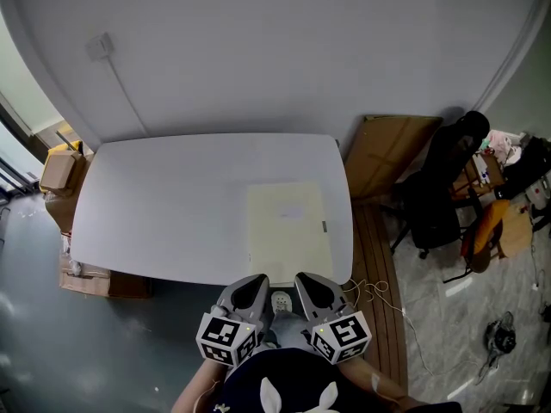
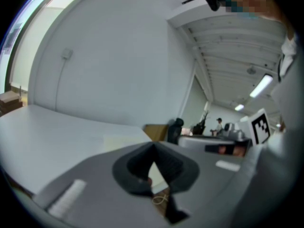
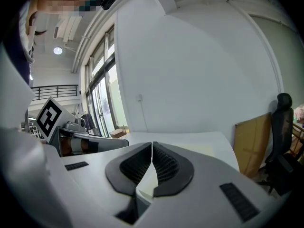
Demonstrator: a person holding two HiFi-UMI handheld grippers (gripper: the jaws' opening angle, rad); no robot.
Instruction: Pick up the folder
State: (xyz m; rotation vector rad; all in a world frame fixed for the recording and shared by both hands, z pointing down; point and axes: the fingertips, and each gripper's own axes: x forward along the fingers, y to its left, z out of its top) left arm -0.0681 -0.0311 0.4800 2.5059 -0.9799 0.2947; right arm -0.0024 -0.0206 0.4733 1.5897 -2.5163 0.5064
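Note:
A pale yellow folder (image 1: 289,231) lies flat on the white table (image 1: 172,205), near its right front corner. Both grippers hover side by side just off the table's front edge, below the folder. My left gripper (image 1: 255,286) is shut and holds nothing. My right gripper (image 1: 310,284) is shut and empty too. In the left gripper view the folder (image 2: 124,143) shows as a pale patch past the closed left gripper (image 2: 153,150). In the right gripper view the closed right gripper (image 3: 152,146) points at the table's near edge (image 3: 190,139).
Flat cardboard (image 1: 387,153) leans against the wall right of the table, next to a black office chair (image 1: 439,188). Cardboard boxes (image 1: 60,170) sit at the table's left end. A cable (image 1: 120,84) runs down the wall. A wooden strip (image 1: 379,265) lies on the floor.

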